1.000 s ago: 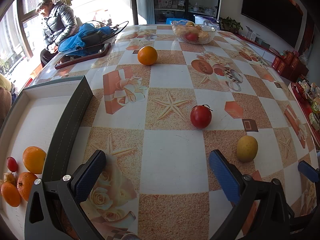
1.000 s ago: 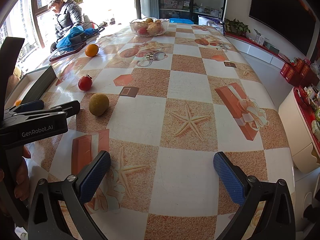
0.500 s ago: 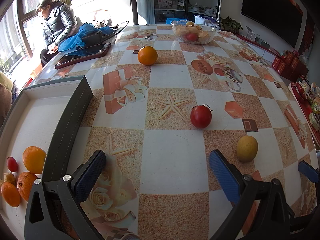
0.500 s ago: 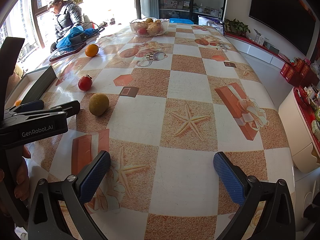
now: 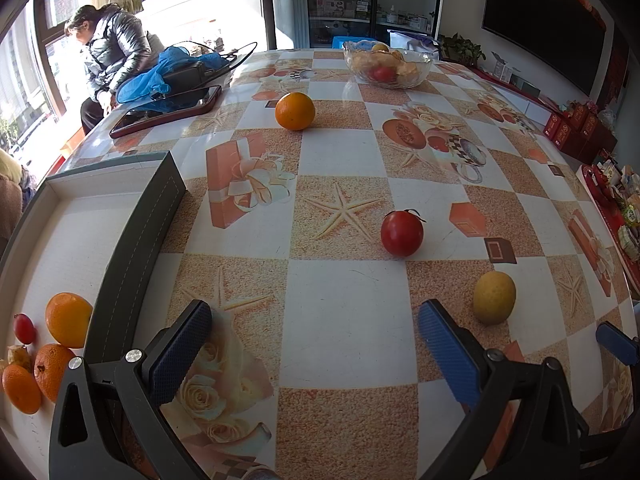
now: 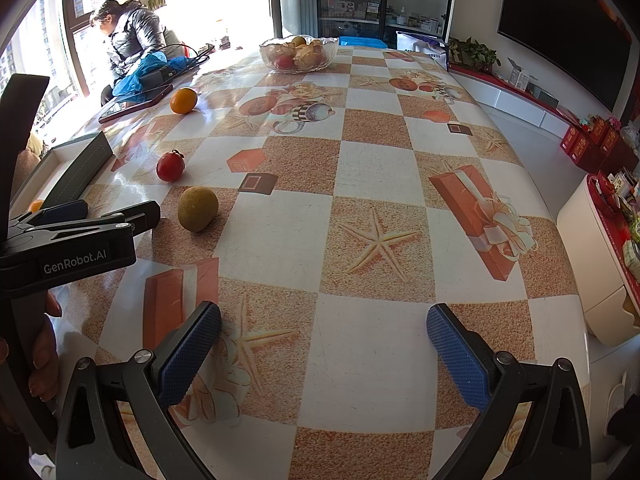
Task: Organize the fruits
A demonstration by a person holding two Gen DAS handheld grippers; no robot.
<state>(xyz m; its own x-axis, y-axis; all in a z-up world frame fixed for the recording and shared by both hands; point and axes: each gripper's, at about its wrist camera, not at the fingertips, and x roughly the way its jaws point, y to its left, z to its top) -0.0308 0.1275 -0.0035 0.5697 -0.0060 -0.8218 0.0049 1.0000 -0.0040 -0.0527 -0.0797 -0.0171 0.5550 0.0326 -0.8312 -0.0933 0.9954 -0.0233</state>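
Observation:
Three fruits lie loose on the patterned table: an orange (image 5: 295, 111) far off, a red tomato (image 5: 401, 233) in the middle, and a yellow-green fruit (image 5: 494, 297) nearest. My left gripper (image 5: 314, 344) is open and empty above the table, the yellow-green fruit just right of its right finger. At the left, a white tray with a grey rim (image 5: 136, 240) holds several oranges (image 5: 68, 319) and a small red fruit (image 5: 24, 327). My right gripper (image 6: 324, 344) is open and empty over bare table; in its view the left gripper (image 6: 116, 212) sits beside the yellow-green fruit (image 6: 197, 208) and tomato (image 6: 170, 166).
A glass bowl (image 5: 387, 65) of fruit stands at the far end. A dark phone (image 5: 166, 111) and a blue cloth with cables (image 5: 168, 72) lie at the far left, with a seated person (image 5: 114, 56) behind. The table edge (image 6: 560, 240) drops off to the right.

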